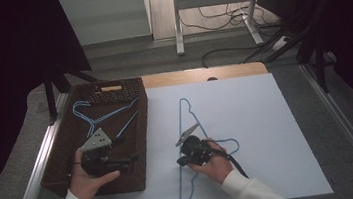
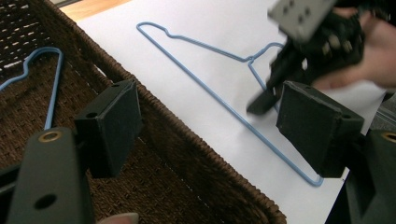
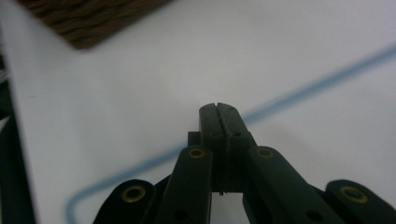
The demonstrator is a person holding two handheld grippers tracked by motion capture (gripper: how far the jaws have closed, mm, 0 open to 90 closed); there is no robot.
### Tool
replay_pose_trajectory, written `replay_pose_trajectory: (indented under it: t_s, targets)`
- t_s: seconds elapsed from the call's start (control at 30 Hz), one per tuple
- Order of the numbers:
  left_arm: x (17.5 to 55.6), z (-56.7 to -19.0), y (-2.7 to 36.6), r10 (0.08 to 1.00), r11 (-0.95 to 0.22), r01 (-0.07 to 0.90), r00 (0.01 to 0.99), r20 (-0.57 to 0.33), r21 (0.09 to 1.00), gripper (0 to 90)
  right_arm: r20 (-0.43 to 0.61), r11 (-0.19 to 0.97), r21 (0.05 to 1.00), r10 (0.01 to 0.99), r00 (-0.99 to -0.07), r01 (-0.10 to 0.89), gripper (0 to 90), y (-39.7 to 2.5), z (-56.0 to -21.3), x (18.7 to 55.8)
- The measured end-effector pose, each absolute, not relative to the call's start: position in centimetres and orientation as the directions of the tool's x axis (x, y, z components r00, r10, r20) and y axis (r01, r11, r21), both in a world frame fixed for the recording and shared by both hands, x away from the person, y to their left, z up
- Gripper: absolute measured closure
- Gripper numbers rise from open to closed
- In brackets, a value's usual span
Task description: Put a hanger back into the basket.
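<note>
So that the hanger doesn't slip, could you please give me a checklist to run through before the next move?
1. Right gripper shut on the table hanger: ok.
2. Table hanger lifted off the white sheet: cannot tell.
3. Left gripper open, holding nothing: ok.
4. Left gripper clear of the basket rim: not ok, it hangs over it.
5. Free room in the basket beside the stored hanger: ok.

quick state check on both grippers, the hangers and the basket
left gripper: open, over the basket's edge
right gripper: shut on the hanger on the sheet
hanger on the sheet: flat on the white sheet
hangers in the basket: lying inside
basket: open-topped
</note>
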State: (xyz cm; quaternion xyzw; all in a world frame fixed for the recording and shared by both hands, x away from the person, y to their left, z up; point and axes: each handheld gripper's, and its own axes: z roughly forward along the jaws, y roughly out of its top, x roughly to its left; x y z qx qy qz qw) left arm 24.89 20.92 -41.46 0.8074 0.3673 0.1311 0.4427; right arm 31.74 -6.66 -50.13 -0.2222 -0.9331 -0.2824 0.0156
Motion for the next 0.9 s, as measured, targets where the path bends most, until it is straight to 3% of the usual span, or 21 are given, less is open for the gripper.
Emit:
replay_pose_trajectory:
  t_s: [0.17, 0.4, 0.9]
  targets:
    - [24.8, -41.3, 21.1, 0.71, -0.333, 0.475, 0.695, -0.115, 0.814, 21.5, 0.152, 0.785, 0.487, 0.356, -0.922, 0.383, 89.7, -5.5, -51.1, 29.6]
    - [25.0, -41.5, 21.1, 0.711, -0.334, 0.478, 0.694, -0.115, 0.812, 21.5, 0.137, 0.806, 0.46, 0.351, -0.926, 0.373, 89.8, -7.7, -51.0, 27.9]
    - [25.3, -41.7, 21.3, 0.717, -0.327, 0.489, 0.686, -0.124, 0.809, 21.4, 0.093, 0.762, 0.411, 0.512, -0.854, 0.501, 89.8, -18.5, -50.1, 27.3]
